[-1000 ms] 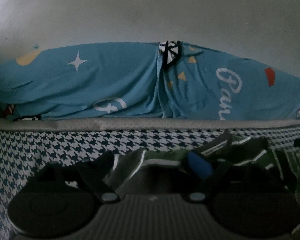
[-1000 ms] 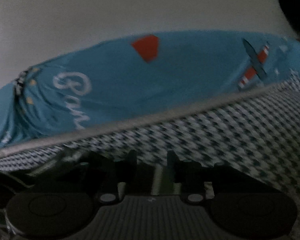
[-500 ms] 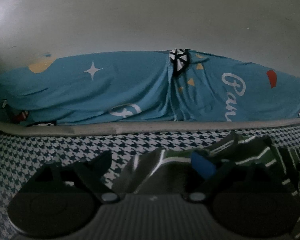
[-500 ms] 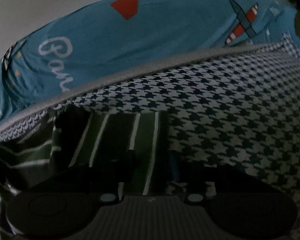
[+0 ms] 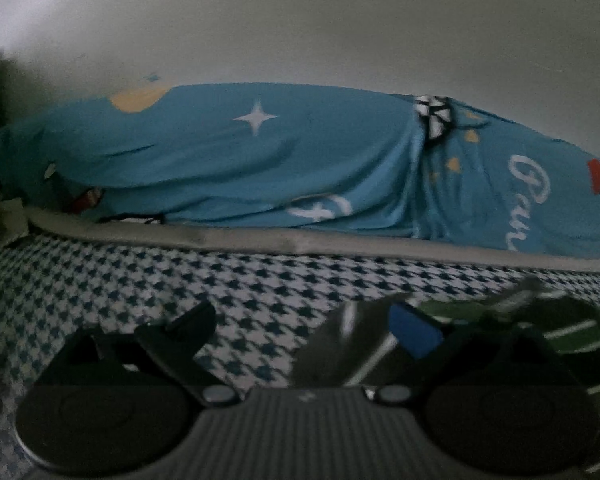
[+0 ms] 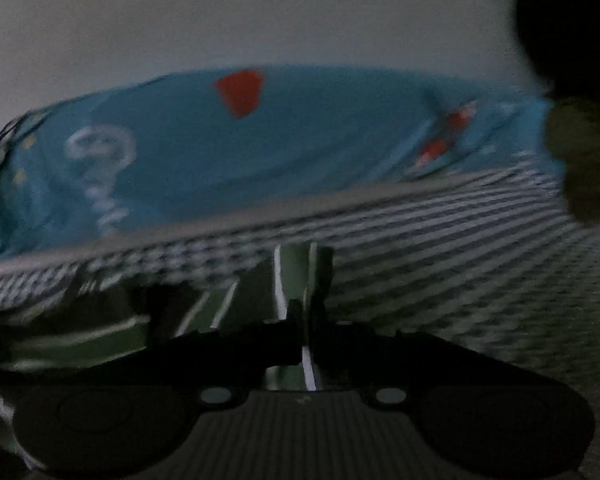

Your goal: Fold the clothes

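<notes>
Left wrist view: left gripper [image 5: 300,324], jaws spreading wider and gripping nothing. Green striped garment [image 5: 555,320] is lying on the houndstooth sheet [image 5: 100,280], a loose flap just beside the blue-padded finger [image 5: 413,334]; whether it is touching is unclear. Blue printed cover [image 5: 260,168] is lying along the wall beyond the bed's edge. Risk: that flap is likely catching on the finger as it moves, dragging the fold askew.

Right wrist view: right gripper [image 6: 305,316], fingers clenched on a narrow pinch of the green striped garment [image 6: 296,272], which is trailing left over the houndstooth sheet [image 6: 459,264]. Frame is blurring. Risk: so thin a pinch may be slipping free mid-carry, or lifting one layer only.
</notes>
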`<state>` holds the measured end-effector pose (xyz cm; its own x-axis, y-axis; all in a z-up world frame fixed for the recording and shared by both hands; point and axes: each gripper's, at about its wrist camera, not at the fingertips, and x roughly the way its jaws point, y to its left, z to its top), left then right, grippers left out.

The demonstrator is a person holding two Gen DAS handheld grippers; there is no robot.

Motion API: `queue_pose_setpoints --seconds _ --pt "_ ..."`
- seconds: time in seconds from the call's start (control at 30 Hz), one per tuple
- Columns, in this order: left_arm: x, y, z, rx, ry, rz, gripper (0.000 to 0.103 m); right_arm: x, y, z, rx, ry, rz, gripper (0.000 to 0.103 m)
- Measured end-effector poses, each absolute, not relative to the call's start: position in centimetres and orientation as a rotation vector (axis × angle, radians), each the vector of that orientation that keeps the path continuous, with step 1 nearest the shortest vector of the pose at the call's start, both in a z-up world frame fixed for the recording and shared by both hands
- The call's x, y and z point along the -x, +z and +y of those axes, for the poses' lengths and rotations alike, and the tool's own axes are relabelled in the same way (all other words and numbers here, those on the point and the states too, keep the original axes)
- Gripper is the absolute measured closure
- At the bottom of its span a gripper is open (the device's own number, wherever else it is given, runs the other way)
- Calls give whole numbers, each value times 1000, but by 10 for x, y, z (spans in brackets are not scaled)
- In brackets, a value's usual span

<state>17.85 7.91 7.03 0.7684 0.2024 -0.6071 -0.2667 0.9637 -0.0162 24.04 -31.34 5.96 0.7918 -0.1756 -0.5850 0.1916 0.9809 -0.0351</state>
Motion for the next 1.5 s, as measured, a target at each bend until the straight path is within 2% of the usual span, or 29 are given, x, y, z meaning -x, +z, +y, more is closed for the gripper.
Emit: queue_pose_setpoints --seconds 0.13,0.17,0.27,0.77,0.93,1.1,1.17,1.23,1.4,1.5 --pt "-178 69 91 130 290 669 6 -243 57 -319 7 -258 626 93" --pt "-178 69 93 136 296 672 6 -244 58 -319 8 -266 624 88" --pt "-179 69 100 162 305 685 5 -240 66 -317 4 -283 584 80" --pt "-192 53 121 389 230 759 5 -211 77 -264 -58 -41 632 80" --pt "-196 38 121 414 216 781 7 -188 79 -247 -71 40 637 74" --pt "-200 21 116 408 185 810 25 -186 73 -242 -75 80 669 73" --pt "-201 15 112 394 180 811 29 -189 70 -245 -84 71 682 73" --pt "-201 13 105 349 169 794 40 -193 68 -249 -106 67 699 73" --pt "-200 11 89 304 114 771 85 -197 63 -250 -129 71 725 73" --pt "-196 15 79 257 111 736 91 -197 64 -247 -117 74 718 73"
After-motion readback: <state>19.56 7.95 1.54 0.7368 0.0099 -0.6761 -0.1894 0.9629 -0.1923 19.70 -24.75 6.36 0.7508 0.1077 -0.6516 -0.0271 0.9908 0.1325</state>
